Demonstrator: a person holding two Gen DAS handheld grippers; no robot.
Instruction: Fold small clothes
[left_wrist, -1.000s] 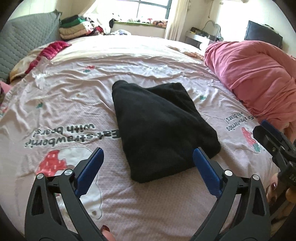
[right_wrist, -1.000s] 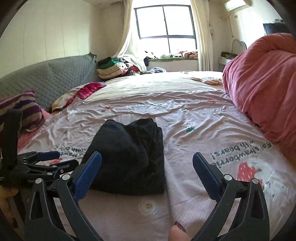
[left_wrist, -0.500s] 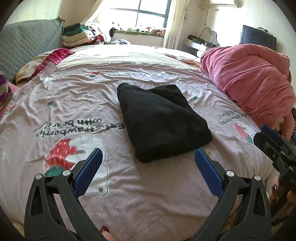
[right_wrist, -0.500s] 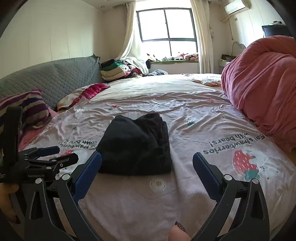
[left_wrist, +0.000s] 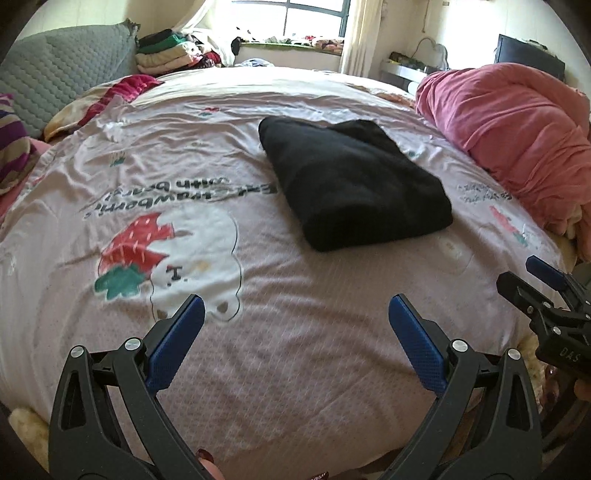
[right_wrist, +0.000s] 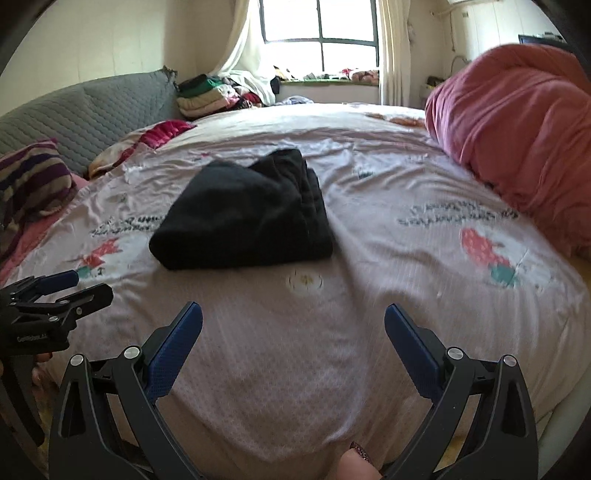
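fingers, left: left gripper (left_wrist: 295, 332) spread wide, blue pads far apart, nothing between them; it hangs over bare bedsheet near the bed's front edge.
fingers, right: right gripper (right_wrist: 293, 338) equally wide open and empty, also over bare sheet, level with the left one.
cross view: each tool shows at the edge of the other's camera, both side by side and clear of the cloth.
task item: black garment (left_wrist: 351, 184) lies folded in a compact thick bundle mid-bed on the pink strawberry bedsheet (left_wrist: 295, 369), well apart from both grippers; stacked layers show along its right edge in the right wrist view (right_wrist: 243, 216).
fold state: judged done or nearly done; outline roughly rectangular, far end a bit lumpy where a second layer pokes out.
step in hand: looks like a release and retreat, or a pause before the next piece; cannot tell which.
doing it well: keep fingers open and high so no pad snags the bundle; if tidying, press the lumpy far corner flat from above rather than pinching and lifting, since a lift would likely spill the layers.
next piece: no loose small garment visible near; pink duvet (left_wrist: 509, 129) heaped on the right, stacked clothes (right_wrist: 207, 96) by the window.
risk: soft knit, thick fold may relax open by itself.
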